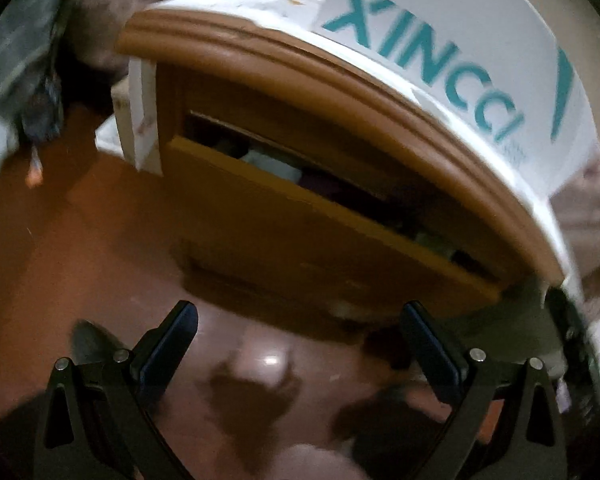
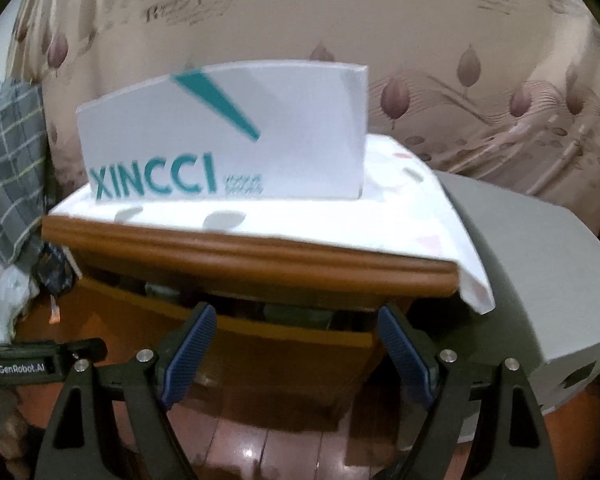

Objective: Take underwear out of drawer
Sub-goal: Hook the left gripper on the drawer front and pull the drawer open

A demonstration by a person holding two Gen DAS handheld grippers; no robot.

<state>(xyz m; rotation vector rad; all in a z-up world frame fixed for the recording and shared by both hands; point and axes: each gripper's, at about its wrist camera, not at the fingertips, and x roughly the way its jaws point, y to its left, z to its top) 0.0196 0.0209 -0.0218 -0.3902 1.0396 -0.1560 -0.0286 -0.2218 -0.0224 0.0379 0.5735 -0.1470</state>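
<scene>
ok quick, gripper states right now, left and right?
Left gripper: open, empty, short of the drawer.
Right gripper: open, empty, fingers either side of the drawer front in view.

nightstand (image 2: 260, 256): orange-brown wood
box (image 2: 228, 136): white, teal XINCCI lettering
curtain (image 2: 480, 80): beige, mauve leaf print
hanging cloth (image 2: 12, 152): grey plaid
gripper pads (image 2: 188, 356): blue

wall: leaf-print curtain (image 2: 480, 80) | floor: glossy red-brown boards (image 2: 268, 452) | furniture: wooden nightstand (image 2: 236, 252)
</scene>
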